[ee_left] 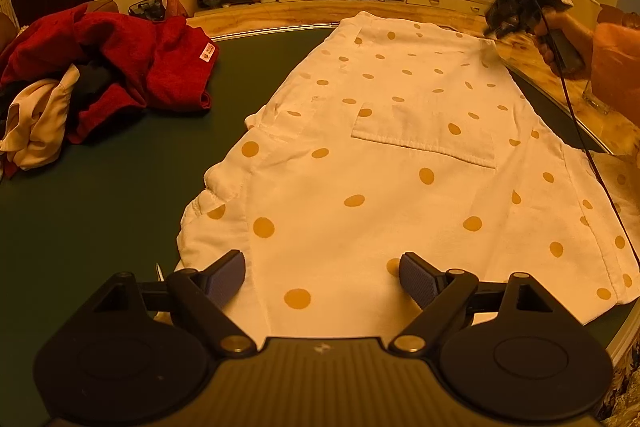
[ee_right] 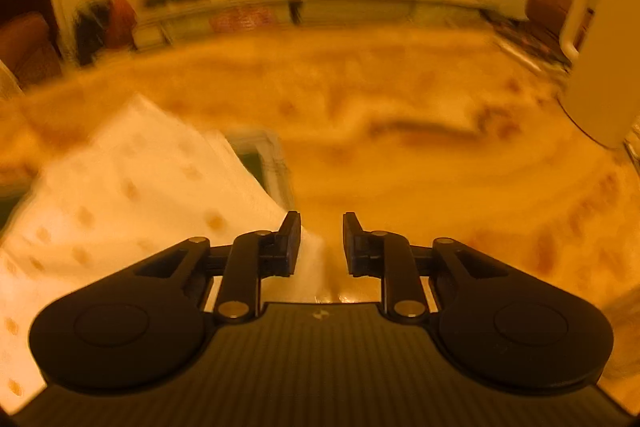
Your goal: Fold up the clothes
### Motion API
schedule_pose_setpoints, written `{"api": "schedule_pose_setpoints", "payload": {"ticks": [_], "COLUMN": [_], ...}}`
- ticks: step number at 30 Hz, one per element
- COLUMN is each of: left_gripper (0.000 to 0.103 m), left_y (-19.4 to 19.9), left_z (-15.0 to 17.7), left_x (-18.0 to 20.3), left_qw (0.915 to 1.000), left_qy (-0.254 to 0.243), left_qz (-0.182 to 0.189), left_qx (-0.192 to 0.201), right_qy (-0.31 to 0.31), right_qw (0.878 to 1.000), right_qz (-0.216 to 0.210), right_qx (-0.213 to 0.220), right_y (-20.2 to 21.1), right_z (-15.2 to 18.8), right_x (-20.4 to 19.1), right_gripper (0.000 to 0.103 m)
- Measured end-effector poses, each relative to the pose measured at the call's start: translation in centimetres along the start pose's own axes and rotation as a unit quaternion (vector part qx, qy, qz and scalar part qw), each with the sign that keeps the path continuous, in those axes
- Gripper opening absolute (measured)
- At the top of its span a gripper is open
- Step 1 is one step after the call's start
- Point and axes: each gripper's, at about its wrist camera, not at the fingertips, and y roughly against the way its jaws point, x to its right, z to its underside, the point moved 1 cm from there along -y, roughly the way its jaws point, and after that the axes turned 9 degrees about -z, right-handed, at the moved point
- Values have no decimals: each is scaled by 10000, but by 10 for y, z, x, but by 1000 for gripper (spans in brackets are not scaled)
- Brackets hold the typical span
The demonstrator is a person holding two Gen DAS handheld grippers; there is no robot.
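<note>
The polka-dot shirt (ee_left: 384, 163) stretches lengthwise away from the left gripper (ee_left: 322, 277), whose jaws gape wide, empty. The right gripper (ee_right: 321, 243), part open and holding nothing, sits beside its far corner.

Left claw (ee_left: 322, 277) wide open, right claw (ee_right: 321, 245) narrowly parted

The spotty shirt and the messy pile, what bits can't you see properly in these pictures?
- Spotty shirt, left wrist view: its near hem is hidden behind the left gripper.
- Same shirt, right wrist view: blurred; its left part is cut off by the picture edge.
- Pile of clothes, left wrist view: cut off at the left edge; a dark item is buried under the red one.
- Right gripper, left wrist view: blurred.
</note>
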Motion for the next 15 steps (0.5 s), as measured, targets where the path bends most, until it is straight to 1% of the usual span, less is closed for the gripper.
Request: {"api": "schedule_pose_setpoints", "payload": {"ticks": [2, 5, 6, 9, 11, 15], "left_gripper": [88, 89, 89, 91, 91, 92], "left_y": [0, 0, 0, 0, -1, -1], "left_z": [0, -2, -2, -3, -4, -4], "left_x": [0, 0, -1, -2, -2, -1], "left_qw": [10000, 10000, 9999, 9999, 9999, 9998], "left_qy": [19, 82, 93, 100, 93, 78], "left_qz": [1, 18, 30, 75, 84, 79], "left_qx": [-10, -36, -47, -81, -106, -135], "right_qy": [-19, -48, 13, 165, 249, 391], "right_qw": [9986, 9927, 9913, 9890, 9882, 9880], "right_qz": [-518, -1162, -1248, -1330, -1286, -1147], "right_qx": [30, -333, -406, -623, -789, -962], "right_y": [-3, -30, -40, -69, -87, -104], "right_z": [-10, -25, -30, -41, -47, -55], "right_x": [-12, -41, -54, -89, -108, -132], "right_gripper": [31, 31, 31, 31, 31, 31]}}
